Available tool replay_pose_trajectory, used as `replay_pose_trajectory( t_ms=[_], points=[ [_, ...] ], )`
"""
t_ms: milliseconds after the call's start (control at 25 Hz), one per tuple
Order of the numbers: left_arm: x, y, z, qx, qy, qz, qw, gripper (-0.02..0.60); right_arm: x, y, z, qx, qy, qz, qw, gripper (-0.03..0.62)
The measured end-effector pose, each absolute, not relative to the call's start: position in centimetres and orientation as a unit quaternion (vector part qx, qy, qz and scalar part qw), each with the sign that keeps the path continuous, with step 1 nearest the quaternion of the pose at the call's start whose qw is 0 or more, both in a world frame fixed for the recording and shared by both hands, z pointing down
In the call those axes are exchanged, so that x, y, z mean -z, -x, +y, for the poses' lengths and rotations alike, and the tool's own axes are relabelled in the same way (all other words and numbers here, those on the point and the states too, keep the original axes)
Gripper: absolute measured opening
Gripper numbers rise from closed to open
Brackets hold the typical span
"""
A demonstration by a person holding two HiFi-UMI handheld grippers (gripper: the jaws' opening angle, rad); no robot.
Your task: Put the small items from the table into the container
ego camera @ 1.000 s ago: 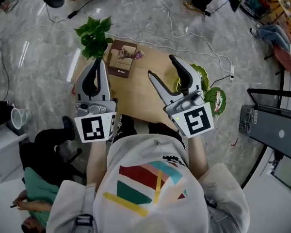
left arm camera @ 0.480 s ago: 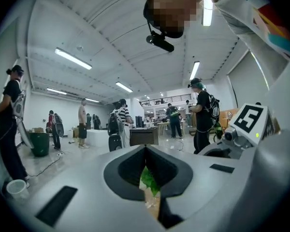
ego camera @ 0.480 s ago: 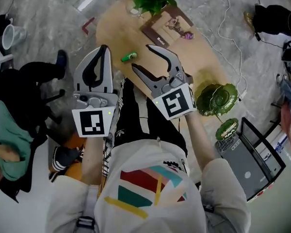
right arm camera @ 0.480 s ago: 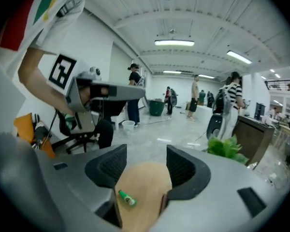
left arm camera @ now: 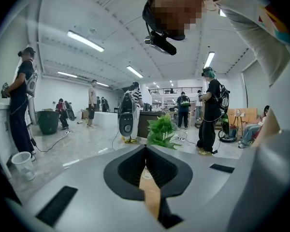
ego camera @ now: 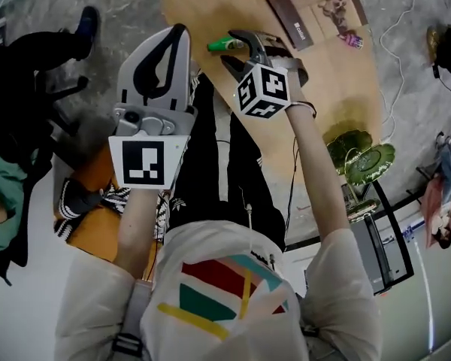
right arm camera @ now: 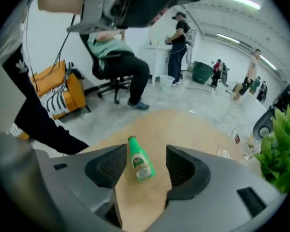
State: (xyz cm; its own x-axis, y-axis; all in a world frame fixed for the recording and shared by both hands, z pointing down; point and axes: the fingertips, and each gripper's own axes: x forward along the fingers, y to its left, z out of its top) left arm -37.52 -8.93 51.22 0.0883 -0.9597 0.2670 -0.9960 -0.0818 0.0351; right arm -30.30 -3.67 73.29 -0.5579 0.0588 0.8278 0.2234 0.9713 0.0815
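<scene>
A small green bottle (right arm camera: 139,161) lies on its side on the wooden table (right arm camera: 183,129). My right gripper (right arm camera: 142,167) points down over it, open, one jaw on each side of the bottle, pads clear of it. In the head view the bottle (ego camera: 224,44) lies at the table's near left edge, just off the right gripper (ego camera: 237,50). My left gripper (ego camera: 178,33) hangs left of the table over the person's lap, shut and empty. A small purple item (ego camera: 351,40) lies by a brown book (ego camera: 316,10).
Two green leaf-shaped dishes (ego camera: 361,156) sit at the table's right end. A potted plant (right arm camera: 280,153) stands at the far end. An office chair with a seated person (right arm camera: 113,57) is beyond the table. The person's legs (ego camera: 218,164) are against the table edge.
Both grippers have come down toward the table. The right one has rolled and tipped downward, and its jaws now straddle the green bottle. The head view has swung closer over the table.
</scene>
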Motion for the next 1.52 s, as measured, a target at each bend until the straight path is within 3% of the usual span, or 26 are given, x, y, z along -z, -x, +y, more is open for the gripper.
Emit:
replay_pose_trajectory(
  t_ms=[400,520,640,840,1040,1240,1520],
  points=[
    [-52.5,35.3,-10.1,-0.081,-0.752,-0.646,0.103,0.008,-80.0,29.2,-2.7,0.139,0.153,-0.813,0.544,0.258],
    [-51.9,35.1,-10.2,-0.086,-0.757,-0.640,0.100,0.008,-80.2,28.6,-2.7,0.093,0.128,-0.813,0.560,0.175],
    [-49.8,35.4,-10.3,-0.077,-0.754,-0.645,0.095,0.008,-79.1,27.7,-2.2,0.047,0.095,-0.818,0.565,0.173],
    [-43.4,34.2,-11.4,-0.070,-0.768,-0.635,0.057,0.008,-71.3,25.8,-4.2,-0.006,-0.019,-0.849,0.528,0.172],
    [-33.9,30.2,-12.7,-0.030,-0.792,-0.610,0.003,0.008,-57.8,21.8,-7.8,-0.012,-0.178,-0.873,0.454,0.173],
    [-26.4,21.3,-13.8,0.004,-0.847,-0.530,-0.033,0.008,-45.8,13.1,-9.6,0.014,-0.332,-0.859,0.389,0.173],
    [-20.7,8.1,-15.3,0.053,-0.913,-0.396,-0.084,0.008,-37.2,-0.7,-10.3,0.035,-0.526,-0.779,0.338,0.173]
  ],
)
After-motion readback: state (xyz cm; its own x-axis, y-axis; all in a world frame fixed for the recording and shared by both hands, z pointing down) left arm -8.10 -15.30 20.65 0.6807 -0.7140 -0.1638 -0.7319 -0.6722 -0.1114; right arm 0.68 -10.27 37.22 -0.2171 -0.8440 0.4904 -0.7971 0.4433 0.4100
